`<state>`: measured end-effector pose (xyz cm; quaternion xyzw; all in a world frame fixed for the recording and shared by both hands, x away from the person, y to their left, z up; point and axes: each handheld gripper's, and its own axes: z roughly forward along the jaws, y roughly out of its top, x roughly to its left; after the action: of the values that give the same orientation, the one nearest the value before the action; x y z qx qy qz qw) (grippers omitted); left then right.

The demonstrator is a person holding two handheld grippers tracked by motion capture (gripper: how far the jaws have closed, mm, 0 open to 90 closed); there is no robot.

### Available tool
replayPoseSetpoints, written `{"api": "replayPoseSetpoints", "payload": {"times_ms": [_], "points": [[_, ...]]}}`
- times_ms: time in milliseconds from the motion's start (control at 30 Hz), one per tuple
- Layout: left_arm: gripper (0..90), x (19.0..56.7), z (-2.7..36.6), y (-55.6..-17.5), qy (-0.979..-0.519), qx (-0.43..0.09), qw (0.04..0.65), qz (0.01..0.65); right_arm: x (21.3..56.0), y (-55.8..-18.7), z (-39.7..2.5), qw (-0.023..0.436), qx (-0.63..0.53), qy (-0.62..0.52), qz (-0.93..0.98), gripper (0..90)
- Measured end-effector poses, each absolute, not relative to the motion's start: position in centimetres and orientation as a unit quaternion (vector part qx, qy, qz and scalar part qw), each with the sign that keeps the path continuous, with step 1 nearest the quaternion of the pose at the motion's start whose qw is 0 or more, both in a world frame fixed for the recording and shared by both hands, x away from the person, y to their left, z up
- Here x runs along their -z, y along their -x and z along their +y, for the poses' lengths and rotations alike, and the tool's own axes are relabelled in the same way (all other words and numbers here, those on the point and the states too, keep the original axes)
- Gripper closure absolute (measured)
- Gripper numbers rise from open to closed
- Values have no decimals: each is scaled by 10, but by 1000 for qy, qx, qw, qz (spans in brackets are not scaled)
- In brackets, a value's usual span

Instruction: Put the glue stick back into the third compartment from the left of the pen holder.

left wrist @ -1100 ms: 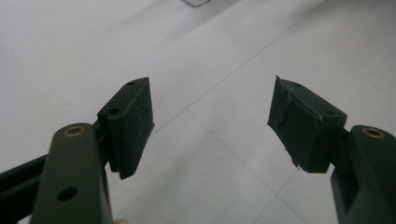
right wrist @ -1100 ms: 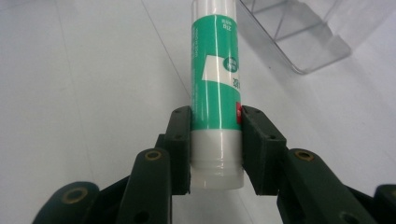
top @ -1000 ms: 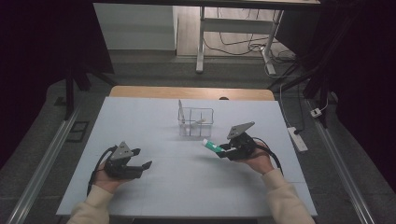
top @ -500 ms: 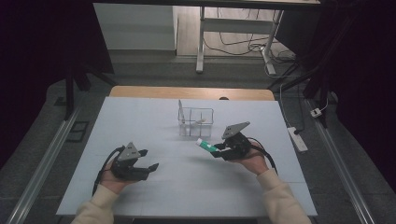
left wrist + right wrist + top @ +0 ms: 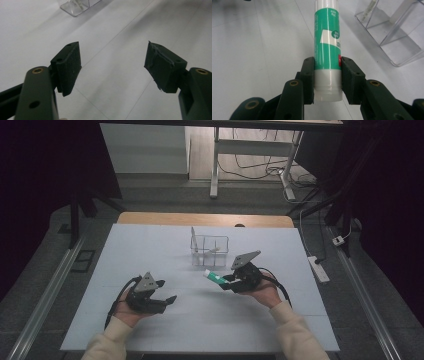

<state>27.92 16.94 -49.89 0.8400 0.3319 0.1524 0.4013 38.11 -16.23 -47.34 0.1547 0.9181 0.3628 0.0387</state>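
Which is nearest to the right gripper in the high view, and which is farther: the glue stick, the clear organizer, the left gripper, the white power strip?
1. glue stick: clamped in the right gripper.
2. clear organizer: just beyond it, slightly left.
3. white power strip off the table's right edge and left gripper at the near left: too close to call.
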Motion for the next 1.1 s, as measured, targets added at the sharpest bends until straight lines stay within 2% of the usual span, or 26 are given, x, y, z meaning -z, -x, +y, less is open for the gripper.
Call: {"api": "replayPoseSetpoints", "payload": {"times_ms": [500, 1100], "points": [[275, 494, 148, -284, -849, -158, 397, 312, 477, -379, -147, 32, -345, -145, 927, 646], [291, 484, 106, -298, -875, -182, 370, 252, 479, -374, -127, -8, -322, -115, 940, 646]]}}
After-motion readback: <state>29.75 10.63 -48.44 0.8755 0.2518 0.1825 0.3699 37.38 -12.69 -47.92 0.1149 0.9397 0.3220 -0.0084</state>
